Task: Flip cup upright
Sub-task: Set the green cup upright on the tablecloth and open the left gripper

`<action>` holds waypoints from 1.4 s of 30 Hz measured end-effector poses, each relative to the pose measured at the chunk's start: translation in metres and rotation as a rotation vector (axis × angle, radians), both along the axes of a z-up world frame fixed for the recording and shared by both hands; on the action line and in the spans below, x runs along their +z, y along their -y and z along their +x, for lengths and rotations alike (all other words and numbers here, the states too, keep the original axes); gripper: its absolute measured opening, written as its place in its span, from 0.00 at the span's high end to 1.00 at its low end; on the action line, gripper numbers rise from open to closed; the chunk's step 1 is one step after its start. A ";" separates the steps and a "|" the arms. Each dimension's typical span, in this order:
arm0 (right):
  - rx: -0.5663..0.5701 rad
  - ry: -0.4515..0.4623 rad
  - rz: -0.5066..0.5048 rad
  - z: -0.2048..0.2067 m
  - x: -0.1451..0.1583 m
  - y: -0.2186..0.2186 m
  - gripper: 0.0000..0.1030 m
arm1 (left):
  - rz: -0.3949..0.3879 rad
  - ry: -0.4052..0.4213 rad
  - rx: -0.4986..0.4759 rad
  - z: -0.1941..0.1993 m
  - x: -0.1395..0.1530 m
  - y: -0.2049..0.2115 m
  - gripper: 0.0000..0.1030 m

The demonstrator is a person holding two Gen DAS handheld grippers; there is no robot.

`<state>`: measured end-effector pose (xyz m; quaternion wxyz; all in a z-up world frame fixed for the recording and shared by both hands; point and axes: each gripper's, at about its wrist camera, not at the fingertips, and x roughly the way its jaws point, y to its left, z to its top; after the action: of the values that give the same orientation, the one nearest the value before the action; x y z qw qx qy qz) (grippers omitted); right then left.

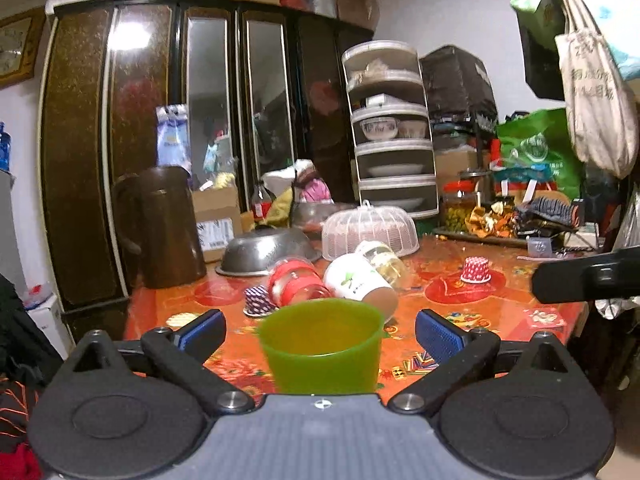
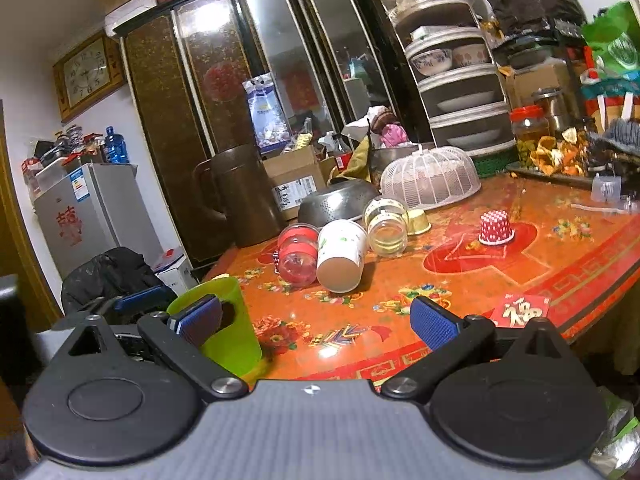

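Item: translucent green plastic cup point(image 1: 320, 346), upright at worktop point(image 2: 460, 280) near edge, between my left gripper point(image 1: 320, 334) fingers, spread wide, untouching. Right gripper point(image 2: 316, 322) likewise wide, empty. Risk: I judge a careless nudge tips it off.

- Warm indoor light; a lamp glares on the cabinet point(image 1: 168, 92) door, upper left.
- Glossy table point(image 2: 500, 280) shows soft specular patches.
- Green cup point(image 1: 322, 346) is slightly motion-blurred.
- Fisheye distortion bends the cabinet and the table edges; frame corners darken.
- Distant clutter appears soft and noisy.
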<state>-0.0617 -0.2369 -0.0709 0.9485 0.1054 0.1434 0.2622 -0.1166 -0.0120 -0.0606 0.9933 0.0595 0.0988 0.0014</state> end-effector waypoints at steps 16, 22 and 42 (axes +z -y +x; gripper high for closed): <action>0.061 -0.117 -0.286 -0.015 0.068 -0.045 0.01 | -0.076 -0.332 0.060 -0.037 0.092 -0.024 0.01; 0.043 -0.188 -0.244 0.006 0.063 -0.031 0.01 | -0.082 -0.390 0.070 -0.025 0.081 -0.019 0.01; 0.052 -0.155 -0.249 0.004 0.067 -0.029 0.01 | -0.122 -0.419 0.055 -0.022 0.079 -0.020 0.01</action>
<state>-0.0574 -0.2082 -0.0035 0.9331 0.0030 0.2503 0.2581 -0.1382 0.0079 0.0185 0.9524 -0.0043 0.3047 0.0104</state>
